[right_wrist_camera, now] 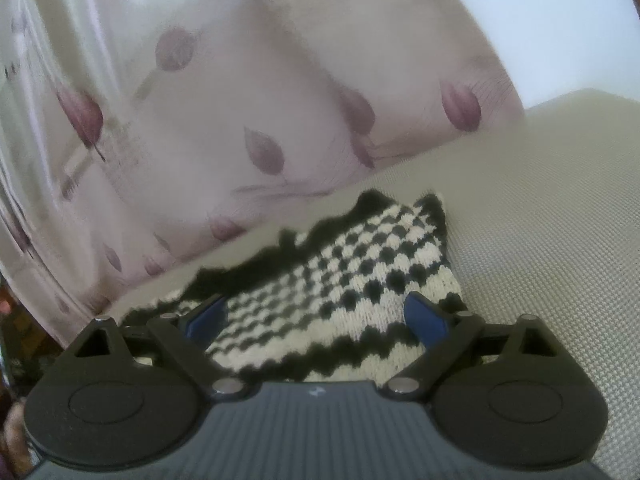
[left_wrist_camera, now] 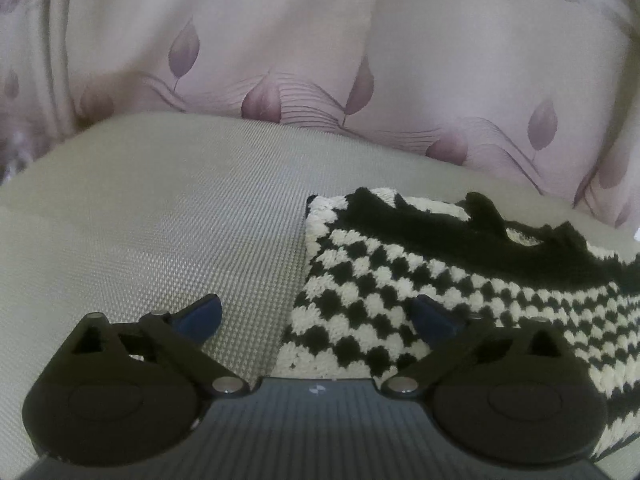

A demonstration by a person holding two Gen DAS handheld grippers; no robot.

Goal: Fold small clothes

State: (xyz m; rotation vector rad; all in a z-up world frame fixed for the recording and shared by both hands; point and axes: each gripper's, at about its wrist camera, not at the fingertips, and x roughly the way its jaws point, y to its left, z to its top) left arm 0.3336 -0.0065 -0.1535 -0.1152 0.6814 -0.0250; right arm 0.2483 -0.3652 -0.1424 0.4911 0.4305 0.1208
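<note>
Hovering wide and empty, the left gripper (left_wrist_camera: 318, 318) straddles the left edge of the checkered knit (left_wrist_camera: 400, 280), one blue pad over bare mesh surface (left_wrist_camera: 160, 220). The knit lies flat, black scalloped trim at twelve o'clock, the curtain (left_wrist_camera: 280, 40) behind. The right gripper (right_wrist_camera: 316, 316) is spread too, grasping nothing, the knit between its pads. My read: take the six o'clock hem with both, pinching one layer, and carry it evenly toward twelve.
</note>
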